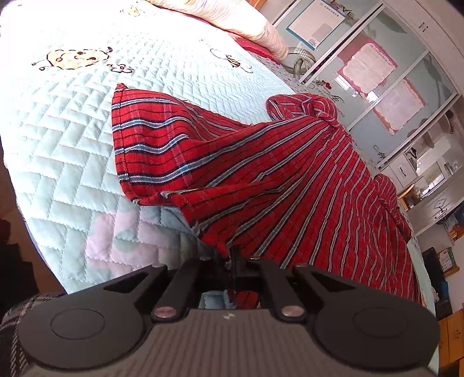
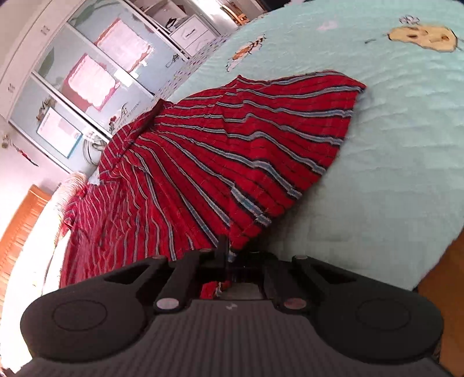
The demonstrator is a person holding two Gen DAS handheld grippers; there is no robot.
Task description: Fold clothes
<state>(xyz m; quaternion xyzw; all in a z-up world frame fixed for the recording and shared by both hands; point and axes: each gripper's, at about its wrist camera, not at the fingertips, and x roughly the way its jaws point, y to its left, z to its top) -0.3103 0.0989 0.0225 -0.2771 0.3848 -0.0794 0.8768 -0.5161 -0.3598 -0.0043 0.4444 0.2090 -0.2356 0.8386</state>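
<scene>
— Where pinched at the hem, spread out from the left hand-held gripper (image 1: 233,255) across the quilted bed cover (image 1: 72,139): red striped garment (image 1: 290,179), jaws clamped on its edge.
— Same on the right hand-held gripper (image 2: 224,255): closed on the cloth's hem.
— Any writing?
— "LOVE" lettering on the wardrobe door (image 1: 342,13), partly cut off; sheets below too small to read.
</scene>
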